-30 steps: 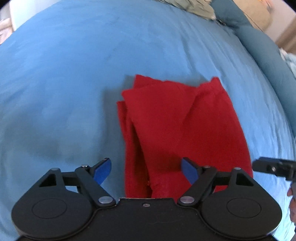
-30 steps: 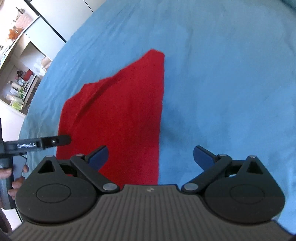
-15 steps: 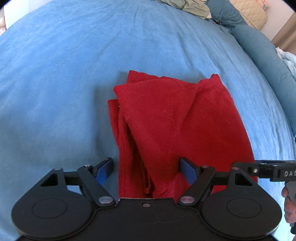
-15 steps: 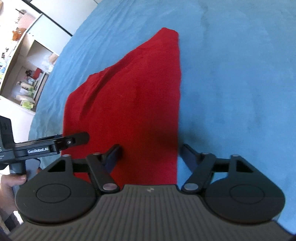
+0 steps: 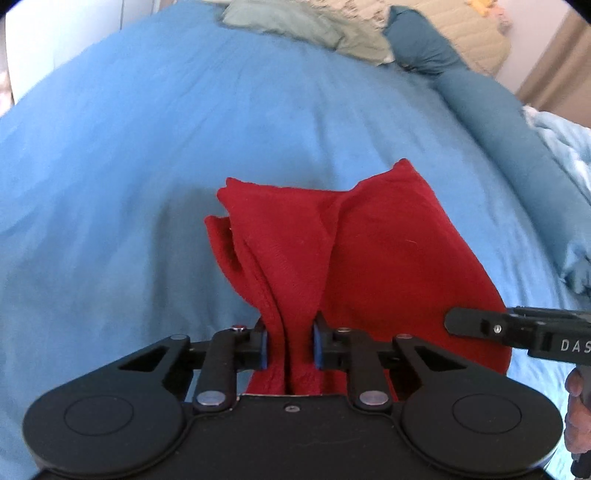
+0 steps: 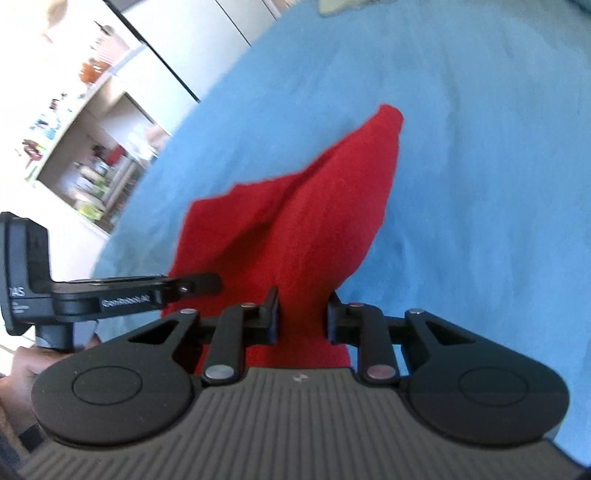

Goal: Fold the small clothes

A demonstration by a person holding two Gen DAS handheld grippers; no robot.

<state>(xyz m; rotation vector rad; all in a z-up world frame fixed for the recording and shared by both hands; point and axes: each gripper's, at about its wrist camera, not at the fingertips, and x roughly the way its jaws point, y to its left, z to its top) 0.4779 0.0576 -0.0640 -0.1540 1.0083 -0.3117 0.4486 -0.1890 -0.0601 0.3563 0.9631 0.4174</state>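
Bed (image 5: 155,155) with a blue cover fills most of both views, and pillows (image 5: 306,26) lie bunched at its far end, with a darker blue bolster (image 5: 491,110) running along its right edge. On the middle of the bed rests a red garment (image 5: 388,258), partly folded, its far corners still down on the cover while its near edge is gathered and raised.

The left hand-held gripper (image 5: 290,345) points forward along the bed, level and low, its blue-padded fingers (image 5: 263,345) drawn narrow and clamped on a bunched fold at the garment's near left corner. The cloth rises in pleats from between the pads and spreads away toward the far end of the bed.

The right hand-held gripper (image 6: 303,317) sits just beside it on the right, angled toward the left edge of the bed, fingers (image 6: 271,314) likewise pinched narrow on the red garment (image 6: 295,221) at its near right corner. From that grip the fabric fans out to a pointed far corner lying on the cover.

Each gripper's black body shows at the edge of the other's view, close by and level with it.
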